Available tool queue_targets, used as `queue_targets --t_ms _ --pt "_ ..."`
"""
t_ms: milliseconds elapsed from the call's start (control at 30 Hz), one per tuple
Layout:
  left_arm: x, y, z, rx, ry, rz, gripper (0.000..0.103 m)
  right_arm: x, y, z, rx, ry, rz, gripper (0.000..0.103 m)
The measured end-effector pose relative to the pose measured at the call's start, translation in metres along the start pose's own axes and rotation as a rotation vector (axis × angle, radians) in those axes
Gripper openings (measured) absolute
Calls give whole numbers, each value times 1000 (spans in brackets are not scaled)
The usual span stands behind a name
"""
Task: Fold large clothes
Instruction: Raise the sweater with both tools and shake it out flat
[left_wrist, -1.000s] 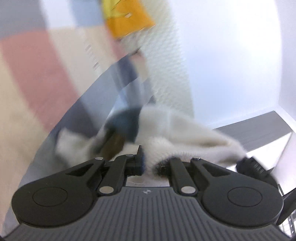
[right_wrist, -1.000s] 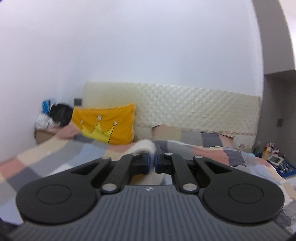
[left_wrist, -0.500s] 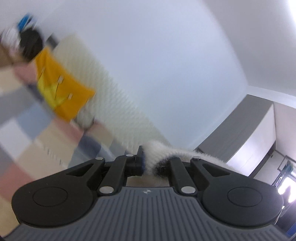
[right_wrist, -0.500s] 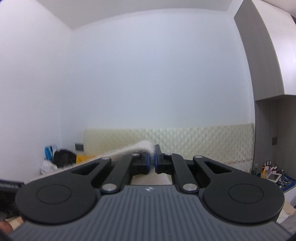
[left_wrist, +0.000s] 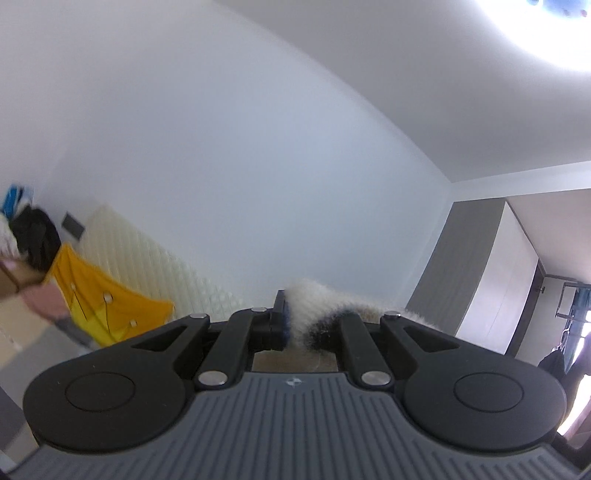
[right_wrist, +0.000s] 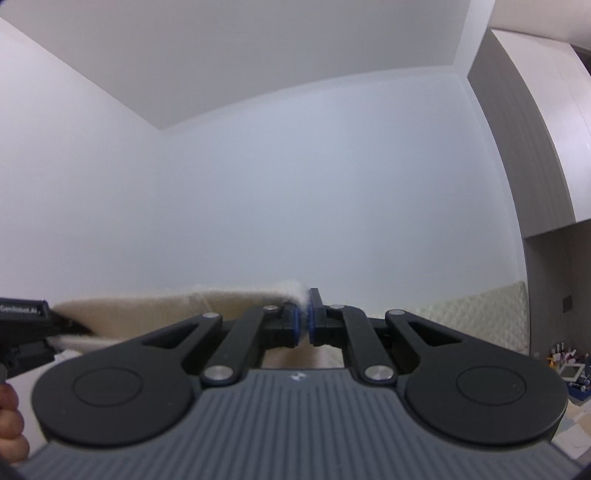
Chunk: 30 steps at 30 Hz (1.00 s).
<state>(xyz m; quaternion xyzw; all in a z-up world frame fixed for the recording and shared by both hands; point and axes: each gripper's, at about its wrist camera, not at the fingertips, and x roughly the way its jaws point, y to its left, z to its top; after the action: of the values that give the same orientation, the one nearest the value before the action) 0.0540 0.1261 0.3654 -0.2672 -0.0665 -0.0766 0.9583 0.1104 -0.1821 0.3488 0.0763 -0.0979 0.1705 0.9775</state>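
A fluffy cream garment (left_wrist: 306, 306) with a dark patch bulges between the fingers of my left gripper (left_wrist: 310, 325), which is shut on it, high above the bed. In the right wrist view the same cream garment (right_wrist: 147, 314) stretches as a taut band from my right gripper (right_wrist: 303, 317), shut on its edge, leftward to the other gripper (right_wrist: 26, 332) at the frame's left edge. A hand (right_wrist: 11, 424) shows below it. Most of the garment hangs out of sight below both cameras.
A quilted cream headboard (left_wrist: 147, 266) runs along the white wall, with a yellow crown cushion (left_wrist: 99, 306) and a pile of dark clothes (left_wrist: 33, 236) at its left. A grey wardrobe (right_wrist: 535, 155) stands right, with small items (right_wrist: 565, 365) on a low shelf.
Both grippers rose steeply with the garment still held; the bedspread dropped out of view and wall and ceiling fill the frames. The left view rolled towards level.
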Motion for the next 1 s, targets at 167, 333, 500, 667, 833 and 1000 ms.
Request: queue_targets --t_ms 167,333,500,667,833,1000 --pt "-32 -1 14 24 -1 27 7 -14 19 9 -14 2 24 8" --pt "-21 30 -7 10 62 53 8 14 20 -17 -10 76 27 8" --pt "33 78 -64 -6 177 120 8 72 1 -78 10 194 -3 8" --pt "114 144 -136 -12 274 182 8 156 -27 -159 33 322 -45 8" --pt "224 231 -218 -55 397 258 8 260 -57 -255 45 439 -90 8" --pt "362 351 -324 -73 513 325 8 346 -77 -371 81 542 -141 8"
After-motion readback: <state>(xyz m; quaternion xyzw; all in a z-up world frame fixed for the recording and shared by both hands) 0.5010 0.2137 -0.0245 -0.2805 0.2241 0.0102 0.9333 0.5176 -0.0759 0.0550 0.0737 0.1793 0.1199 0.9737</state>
